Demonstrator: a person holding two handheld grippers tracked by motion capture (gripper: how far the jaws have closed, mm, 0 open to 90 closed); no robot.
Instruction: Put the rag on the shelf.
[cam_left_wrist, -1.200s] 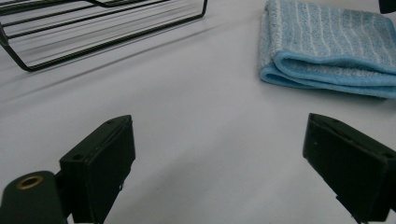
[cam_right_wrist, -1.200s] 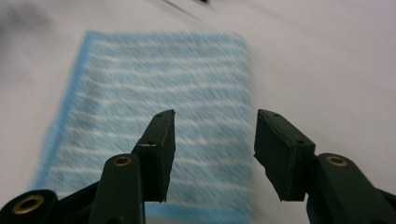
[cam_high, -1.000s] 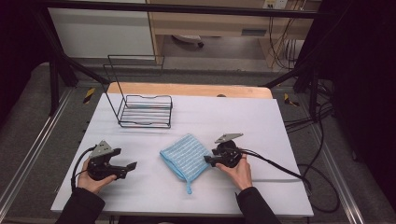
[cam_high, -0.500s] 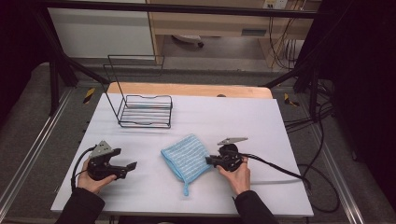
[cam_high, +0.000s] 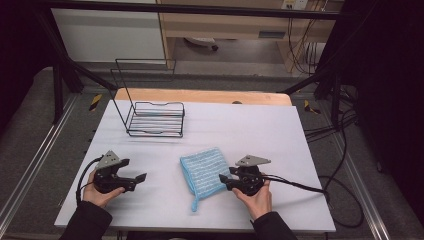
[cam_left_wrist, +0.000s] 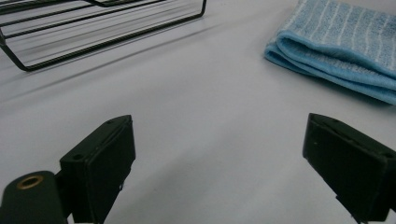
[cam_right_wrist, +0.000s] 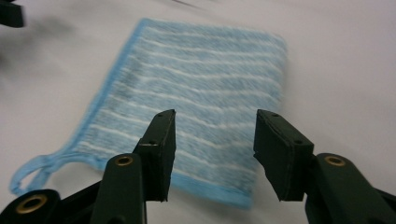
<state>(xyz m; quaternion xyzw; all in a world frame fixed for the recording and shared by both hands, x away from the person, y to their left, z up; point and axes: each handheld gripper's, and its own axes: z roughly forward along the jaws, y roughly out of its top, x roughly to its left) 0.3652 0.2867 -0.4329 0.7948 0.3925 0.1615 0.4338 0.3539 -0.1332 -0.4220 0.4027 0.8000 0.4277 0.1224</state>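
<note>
Dim surroundings — soft, blurred close-ups, faint shadows.

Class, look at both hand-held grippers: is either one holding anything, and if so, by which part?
Nothing is held. The right hand-held gripper is open over the cloth; the left hand-held gripper is open over the table.

No readable text, no labels, no brands, no numbers — nothing legible anywhere

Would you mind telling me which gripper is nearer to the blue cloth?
The right gripper: its open fingers sit at the blue cloth's right edge, gripping nothing. The left gripper rests open, well apart to the cloth's left.
</note>
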